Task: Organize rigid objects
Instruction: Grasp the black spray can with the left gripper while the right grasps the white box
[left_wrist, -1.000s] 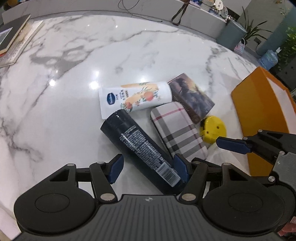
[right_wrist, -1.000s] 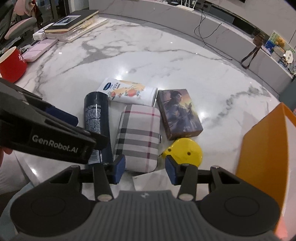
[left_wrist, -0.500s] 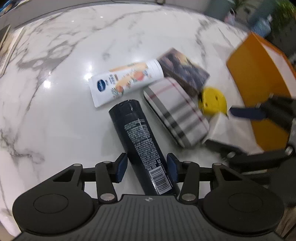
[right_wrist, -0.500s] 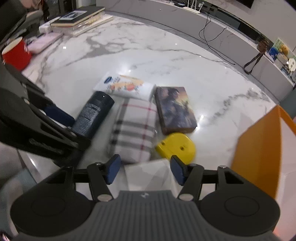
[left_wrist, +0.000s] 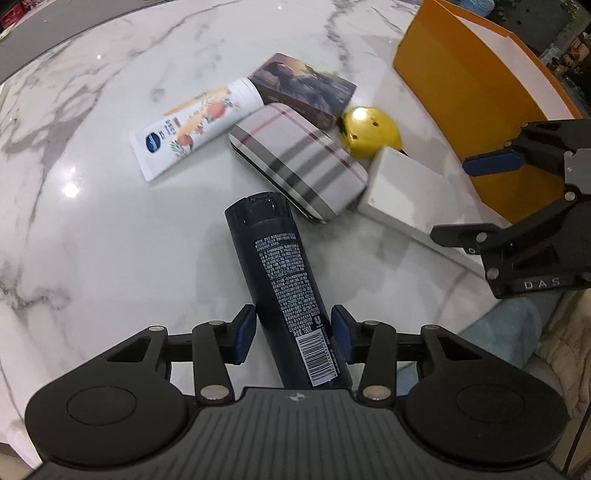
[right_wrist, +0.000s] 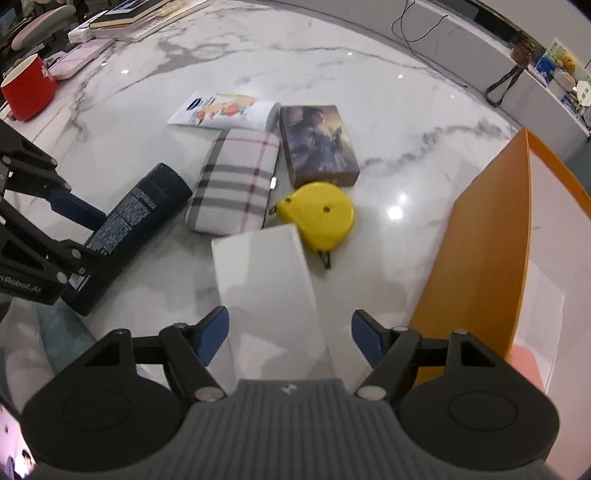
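My left gripper (left_wrist: 293, 334) is shut on a dark blue spray can (left_wrist: 280, 277), which has swung away from the pile; the can also shows in the right wrist view (right_wrist: 127, 229). My right gripper (right_wrist: 290, 336) is open around a white box (right_wrist: 269, 291) lying on the marble, its pads apart from the box sides. Beyond lie a plaid case (right_wrist: 236, 181), a yellow tape measure (right_wrist: 319, 216), a picture box (right_wrist: 317, 144) and a white lotion tube (right_wrist: 221, 110). An open orange box (right_wrist: 491, 258) stands at the right.
A red mug (right_wrist: 26, 86), books (right_wrist: 125, 11) and a pink case (right_wrist: 81, 59) lie at the far left of the marble table (right_wrist: 332, 74). The table's near edge runs just under both grippers. A cable (right_wrist: 417, 22) trails at the back.
My left gripper has closed on the spray can and pulled its base away from the plaid case. My right gripper has opened wider and moved forward over the white box.
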